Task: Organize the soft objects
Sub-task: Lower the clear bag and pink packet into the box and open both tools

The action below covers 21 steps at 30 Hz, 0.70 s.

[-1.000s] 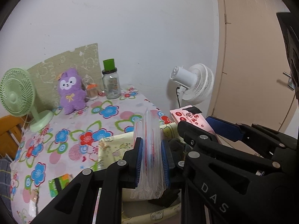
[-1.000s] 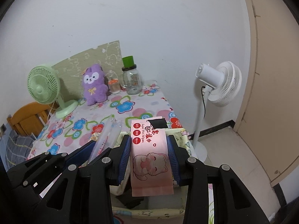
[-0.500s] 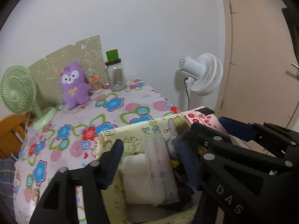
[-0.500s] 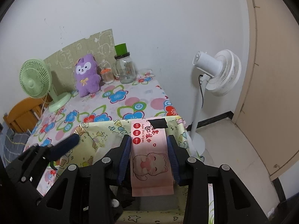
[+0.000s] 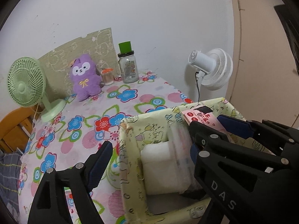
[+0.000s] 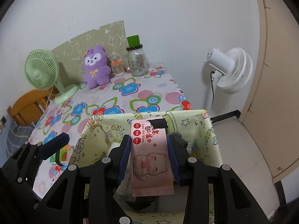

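Note:
A yellow cartoon-print storage box [image 5: 130, 149] [image 6: 104, 127] stands at the near end of the flowered table. My left gripper [image 5: 149, 153] is open and empty above its left rim. A clear plastic pack [image 5: 182, 149] and a white soft pack [image 5: 158, 168] lie inside the box. My right gripper [image 6: 149, 155] is shut on a pink pack of mini wipes [image 6: 151, 160] and holds it over the box; the pack also shows in the left wrist view [image 5: 203, 119]. A purple plush toy [image 5: 84, 78] [image 6: 95, 67] sits at the table's far end.
A green desk fan [image 5: 26, 82] [image 6: 41, 71], a glass jar with a green lid [image 5: 128, 65] [image 6: 136, 59] and a small orange-lidded jar [image 5: 107, 76] stand at the back. A white floor fan [image 6: 229, 71] stands right of the table. A wooden chair [image 6: 28, 104] is at left.
My left gripper opened and let go of the clear plastic pack, which now lies in the box. Both grippers moved forward over the box. The right gripper still holds the wipes.

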Available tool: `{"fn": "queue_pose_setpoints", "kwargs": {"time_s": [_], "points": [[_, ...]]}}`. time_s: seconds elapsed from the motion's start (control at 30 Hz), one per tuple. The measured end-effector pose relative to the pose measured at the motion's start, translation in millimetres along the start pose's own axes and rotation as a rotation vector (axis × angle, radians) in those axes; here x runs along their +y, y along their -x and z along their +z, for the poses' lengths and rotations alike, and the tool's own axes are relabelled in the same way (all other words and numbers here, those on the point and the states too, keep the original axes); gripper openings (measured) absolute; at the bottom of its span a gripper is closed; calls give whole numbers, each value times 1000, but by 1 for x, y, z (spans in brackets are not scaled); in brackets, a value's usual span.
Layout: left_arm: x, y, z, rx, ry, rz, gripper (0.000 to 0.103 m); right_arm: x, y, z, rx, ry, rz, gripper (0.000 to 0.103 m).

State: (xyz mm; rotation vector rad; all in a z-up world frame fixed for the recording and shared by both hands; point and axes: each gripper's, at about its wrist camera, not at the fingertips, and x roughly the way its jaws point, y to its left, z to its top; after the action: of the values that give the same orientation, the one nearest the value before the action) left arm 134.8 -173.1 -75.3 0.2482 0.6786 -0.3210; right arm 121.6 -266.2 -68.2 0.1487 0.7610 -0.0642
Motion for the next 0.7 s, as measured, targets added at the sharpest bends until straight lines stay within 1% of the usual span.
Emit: {"fn": "queue_pose_setpoints", "kwargs": {"time_s": [0.17,0.23,0.3,0.4,0.5,0.7], "points": [[7,0,-7,15,2,7,88,8,-3,-4,19,12,-3,45],[9,1,-9,17,3,10,88,11,-3,-6,22,18,-27,51],[11,2,-11,16,3,16,89,11,-1,-8,17,15,-58,63],[13,6,-13,14,13,-14,92,10,4,-11,11,0,-40,72],[13,12,-14,9,10,-36,93,14,10,-13,2,8,-38,75],[15,28,-16,-28,9,-16,99,23,23,-14,-22,21,-44,81]]}}
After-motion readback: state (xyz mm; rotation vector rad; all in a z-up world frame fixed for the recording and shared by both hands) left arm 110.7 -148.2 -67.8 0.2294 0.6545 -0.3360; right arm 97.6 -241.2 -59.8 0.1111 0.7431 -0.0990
